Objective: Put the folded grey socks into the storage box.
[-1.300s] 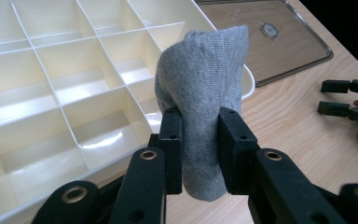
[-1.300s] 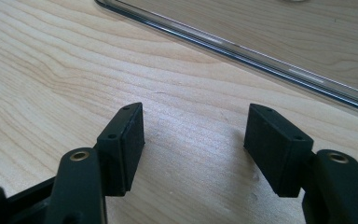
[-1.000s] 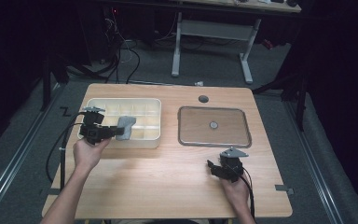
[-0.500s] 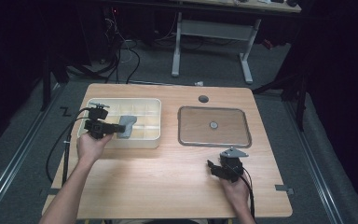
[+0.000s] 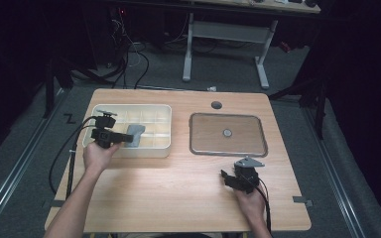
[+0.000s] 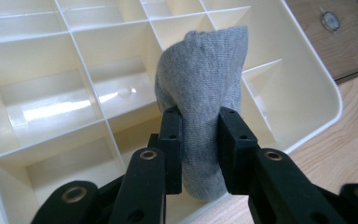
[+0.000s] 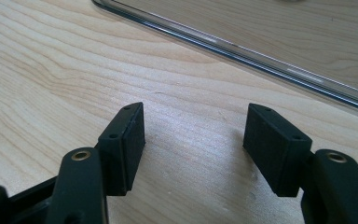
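High view looks down on table [image 5: 178, 198]; tool views sit close (sharing tabletop).

In the left gripper view, the lower end of the grey sock [image 6: 204, 88] was hidden between and behind the left gripper [image 6: 200, 149], so how far it hung below the pads could not be told. The cream divided box [image 6: 51, 93] ran off the top and left edges beyond that claw. In the right gripper view, the clear tray [image 7: 261, 56] ahead of the right gripper [image 7: 193, 140] was cut by the top and right edges. In the high view, the small round thing at that tray's middle [image 5: 227, 132] was too small to tell.
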`<state>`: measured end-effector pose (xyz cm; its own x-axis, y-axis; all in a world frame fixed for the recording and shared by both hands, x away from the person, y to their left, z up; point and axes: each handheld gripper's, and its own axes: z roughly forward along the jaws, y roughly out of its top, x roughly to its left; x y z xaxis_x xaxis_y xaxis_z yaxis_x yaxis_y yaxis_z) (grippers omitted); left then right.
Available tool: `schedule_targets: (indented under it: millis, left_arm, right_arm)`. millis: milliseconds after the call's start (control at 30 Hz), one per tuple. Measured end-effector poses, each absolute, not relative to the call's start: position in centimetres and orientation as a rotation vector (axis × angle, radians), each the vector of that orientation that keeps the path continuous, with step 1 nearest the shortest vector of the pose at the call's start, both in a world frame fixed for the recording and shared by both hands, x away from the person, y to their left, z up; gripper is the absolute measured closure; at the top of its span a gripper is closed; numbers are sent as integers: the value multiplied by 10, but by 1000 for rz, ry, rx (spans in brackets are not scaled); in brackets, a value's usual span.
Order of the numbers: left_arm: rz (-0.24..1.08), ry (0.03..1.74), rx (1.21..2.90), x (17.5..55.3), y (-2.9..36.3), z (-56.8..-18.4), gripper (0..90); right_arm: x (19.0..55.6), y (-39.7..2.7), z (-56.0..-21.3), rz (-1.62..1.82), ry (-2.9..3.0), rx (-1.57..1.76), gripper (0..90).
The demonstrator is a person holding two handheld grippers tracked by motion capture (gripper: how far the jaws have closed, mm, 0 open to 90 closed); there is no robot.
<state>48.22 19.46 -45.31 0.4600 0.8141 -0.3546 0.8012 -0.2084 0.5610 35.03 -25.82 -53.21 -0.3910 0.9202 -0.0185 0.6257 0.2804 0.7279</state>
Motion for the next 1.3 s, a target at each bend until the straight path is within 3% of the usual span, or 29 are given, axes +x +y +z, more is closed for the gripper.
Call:
schedule_targets:
  millis: [1300]
  left_arm:
    - [-2, 1422, 2189, 492, 188, -476, 778]
  right_arm:
    - [350, -258, -532, 899, 2117, 1388, 389]
